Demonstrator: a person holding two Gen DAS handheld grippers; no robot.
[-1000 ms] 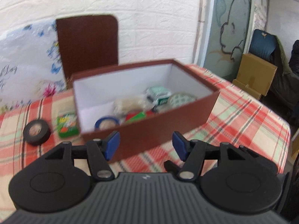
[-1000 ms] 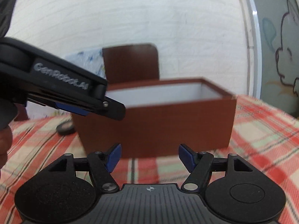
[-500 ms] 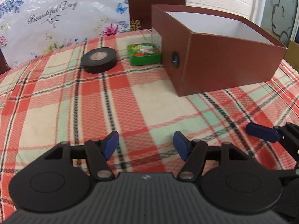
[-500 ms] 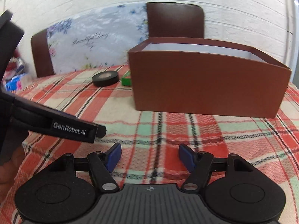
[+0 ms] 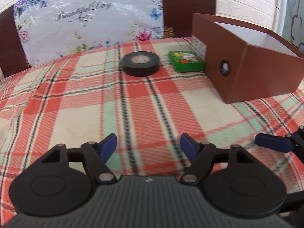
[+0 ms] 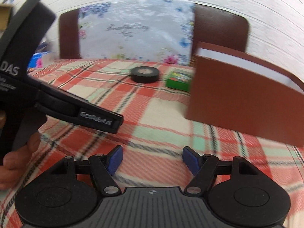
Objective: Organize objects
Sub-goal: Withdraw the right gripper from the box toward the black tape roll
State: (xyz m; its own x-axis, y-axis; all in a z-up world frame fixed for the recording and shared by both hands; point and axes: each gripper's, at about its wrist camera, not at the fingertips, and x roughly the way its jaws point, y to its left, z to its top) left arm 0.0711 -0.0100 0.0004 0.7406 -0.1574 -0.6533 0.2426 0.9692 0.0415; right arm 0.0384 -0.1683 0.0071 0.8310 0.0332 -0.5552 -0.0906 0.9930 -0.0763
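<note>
A red, cream and green plaid tablecloth (image 5: 79,102) covers the table in front of a white brick wall. The black tape roll (image 5: 140,63) lies flat near the far edge, just beside the small green box (image 5: 186,61), which sits next to the open brown box (image 5: 250,72). The left gripper (image 5: 148,147) hovers over bare cloth, jaws opening, nothing between them. The right gripper (image 6: 153,158) stands open and empty.

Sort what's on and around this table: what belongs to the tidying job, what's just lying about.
Job:
- black tape roll
- green packet
- brown box
- left gripper, empty, jaws opening
- right gripper, open, empty

Lying about:
- checked tablecloth
- floral bag
- chair back
</note>
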